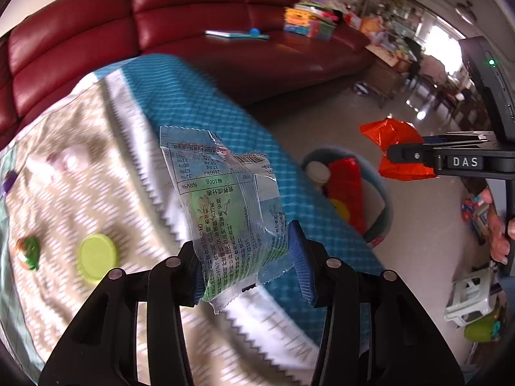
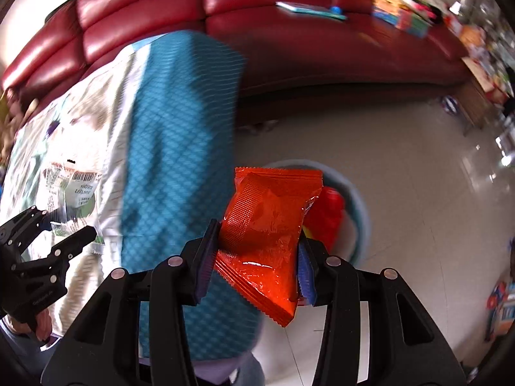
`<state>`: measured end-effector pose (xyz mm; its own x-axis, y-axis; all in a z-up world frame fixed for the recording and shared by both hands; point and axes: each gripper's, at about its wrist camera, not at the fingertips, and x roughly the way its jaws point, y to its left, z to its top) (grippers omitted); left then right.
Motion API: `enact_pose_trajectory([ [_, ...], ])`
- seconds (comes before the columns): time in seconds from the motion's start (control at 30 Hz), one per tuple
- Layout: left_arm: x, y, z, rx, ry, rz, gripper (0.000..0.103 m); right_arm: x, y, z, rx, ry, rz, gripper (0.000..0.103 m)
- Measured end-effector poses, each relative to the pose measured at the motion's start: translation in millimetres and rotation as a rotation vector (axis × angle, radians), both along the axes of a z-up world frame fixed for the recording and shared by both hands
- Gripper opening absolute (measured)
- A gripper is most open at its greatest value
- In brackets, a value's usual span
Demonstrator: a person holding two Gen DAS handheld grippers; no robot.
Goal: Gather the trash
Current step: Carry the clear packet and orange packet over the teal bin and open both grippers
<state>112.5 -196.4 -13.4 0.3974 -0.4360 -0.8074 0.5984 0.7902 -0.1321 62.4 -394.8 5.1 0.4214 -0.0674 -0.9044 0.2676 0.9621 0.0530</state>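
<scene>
- Living room: red leather sofa [image 1: 80,51] behind a table draped in a beige patterned cloth [image 1: 64,193] with a blue checked runner [image 1: 199,103] hanging over its edge; pale glossy floor below.
- On my left, the left gripper [image 1: 244,257] is clamped on a clear wrapper with green print [image 1: 225,199], held up above the table edge.
- On my right, the right gripper [image 2: 254,257] is clamped on an orange snack packet [image 2: 270,225], hanging over the floor near the round bin [image 2: 357,206].
- Bin sits on the floor just beside the table; a red packet [image 1: 344,186] and a pale round lid lie in it.
- Step in hand, by my judgement: carry both pieces over the bin and drop them. Best to centre each gripper well above the rim before spreading the fingers, one at a time; light wrappers may drift or cling to the pads.
- Left on the cloth: yellow-green disc [image 1: 96,257] and a small green-orange scrap [image 1: 30,252].
- Motion blur smears the cloth; the scrap cannot be identified. Bin's near side is hidden behind the packet in the right view; its depth is unclear.
</scene>
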Motion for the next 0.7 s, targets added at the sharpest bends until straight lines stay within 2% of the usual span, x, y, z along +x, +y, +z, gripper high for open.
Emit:
enact_pose_trajectory([
  [0.33,-9.0,-107.6,-15.2,0.037,0.021,-0.166,0.046,-31.5,-72.2,-22.0,0.040,0.006,-0.114,0.042],
  [0.7,-6.0,-170.8,-37.8,0.055,0.085,-0.236,0.046,-45.7,-113.1,-35.2,0.060,0.018,-0.164,0.042],
])
